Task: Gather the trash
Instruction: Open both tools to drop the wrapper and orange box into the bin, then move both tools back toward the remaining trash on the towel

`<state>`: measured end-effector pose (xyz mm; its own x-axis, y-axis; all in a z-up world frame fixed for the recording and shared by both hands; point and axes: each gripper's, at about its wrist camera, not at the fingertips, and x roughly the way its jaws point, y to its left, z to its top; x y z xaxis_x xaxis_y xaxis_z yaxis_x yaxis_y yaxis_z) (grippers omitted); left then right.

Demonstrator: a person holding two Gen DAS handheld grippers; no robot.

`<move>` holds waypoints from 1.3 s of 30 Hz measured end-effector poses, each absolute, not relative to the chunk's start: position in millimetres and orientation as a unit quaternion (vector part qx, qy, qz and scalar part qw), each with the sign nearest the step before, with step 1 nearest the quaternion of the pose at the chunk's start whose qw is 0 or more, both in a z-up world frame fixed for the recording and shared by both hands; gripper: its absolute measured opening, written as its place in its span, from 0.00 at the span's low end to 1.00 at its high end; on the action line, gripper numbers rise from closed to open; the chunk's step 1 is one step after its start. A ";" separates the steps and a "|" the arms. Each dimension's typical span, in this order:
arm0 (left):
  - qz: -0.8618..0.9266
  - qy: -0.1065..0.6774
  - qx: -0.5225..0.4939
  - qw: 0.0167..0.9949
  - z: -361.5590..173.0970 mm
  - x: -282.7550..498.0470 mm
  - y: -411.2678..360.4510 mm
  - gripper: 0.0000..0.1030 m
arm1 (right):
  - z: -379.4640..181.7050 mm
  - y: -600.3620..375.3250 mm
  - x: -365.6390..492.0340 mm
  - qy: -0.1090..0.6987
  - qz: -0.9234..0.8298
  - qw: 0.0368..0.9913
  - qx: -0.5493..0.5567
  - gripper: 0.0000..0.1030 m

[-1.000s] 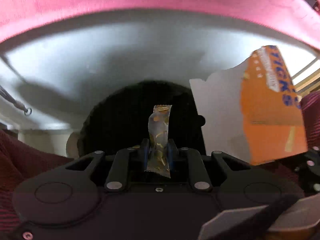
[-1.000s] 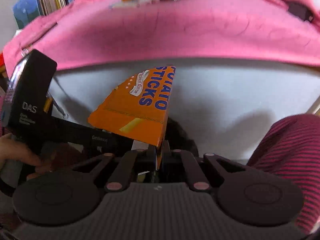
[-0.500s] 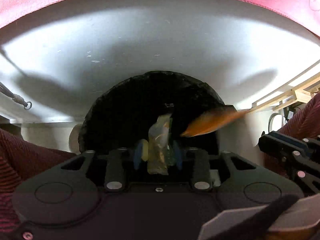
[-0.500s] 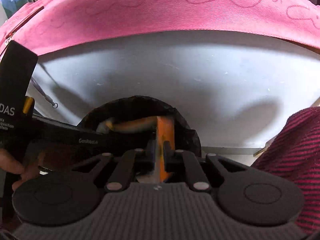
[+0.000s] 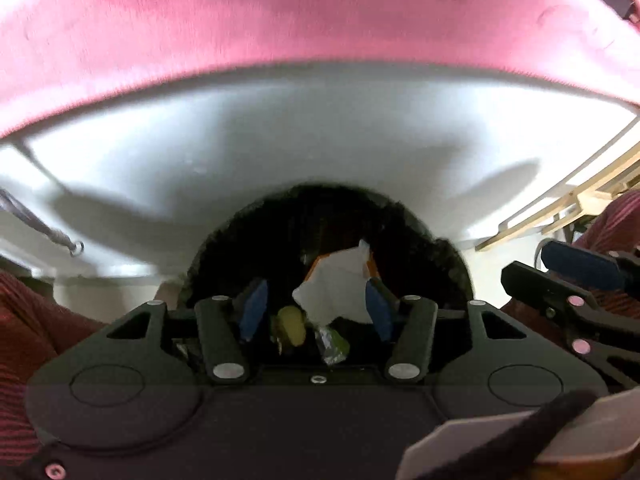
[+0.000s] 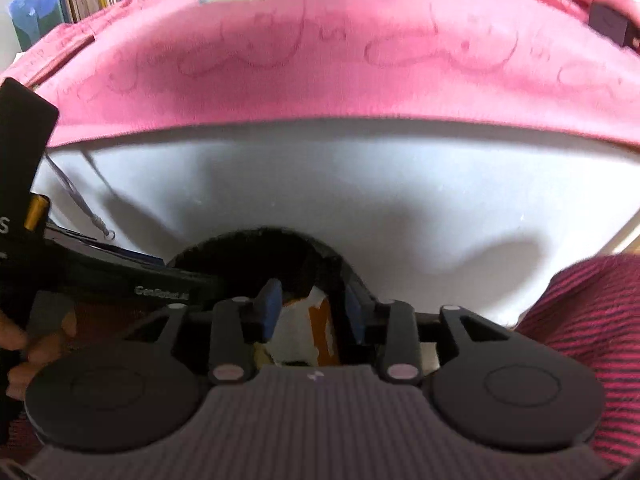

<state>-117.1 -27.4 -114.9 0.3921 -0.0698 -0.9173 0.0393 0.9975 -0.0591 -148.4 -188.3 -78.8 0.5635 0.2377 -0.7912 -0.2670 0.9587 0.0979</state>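
Pink cloth (image 6: 320, 60) draped a white table front (image 6: 360, 184) above the black bin (image 5: 400, 232), which held the orange-and-white snack box (image 5: 340, 280) and two small candy wrappers (image 5: 330, 346). Box and wrappers looked light; the card box probably stiff enough to pinch at an edge, the wrappers crinkly and slippery. Both grippers pointed steeply down into the bin, the left gripper (image 5: 314, 310) and right gripper (image 6: 310, 310) with jaws opening, pads clear of the trash seen between them.
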 end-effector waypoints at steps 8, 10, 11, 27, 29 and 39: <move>-0.083 0.478 -0.006 0.875 -36.4 -125.9 -24.5 0.52 | -23.5 -205.4 -144.6 0.378 0.118 0.918 -0.031 0.63; -0.094 0.453 -0.008 0.886 -14.9 -127.2 -22.6 0.54 | -9.0 -209.3 -142.5 0.354 0.110 0.928 -0.033 0.68; -0.099 0.441 -0.010 0.892 -4.9 -127.3 -21.4 0.55 | -1.5 -212.5 -141.2 0.343 0.106 0.933 -0.035 0.68; -0.096 0.348 -0.022 0.932 43.3 -41.8 -1.3 0.63 | 25.3 -210.5 -78.4 0.265 0.080 0.961 -0.015 0.74; -0.096 0.345 -0.016 0.934 41.6 -31.8 -0.4 0.63 | 24.7 -208.8 -72.8 0.262 0.078 0.962 -0.017 0.74; -0.108 0.342 0.016 0.933 25.9 14.7 -7.1 0.63 | 35.9 -203.2 -26.4 0.241 0.104 0.965 -0.001 0.81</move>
<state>14.7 -7.1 25.9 0.7428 -0.1908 -0.6418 0.2126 0.9761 -0.0441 -26.4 -203.2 35.9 0.8623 0.1998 -0.4653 -0.2006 0.9785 0.0483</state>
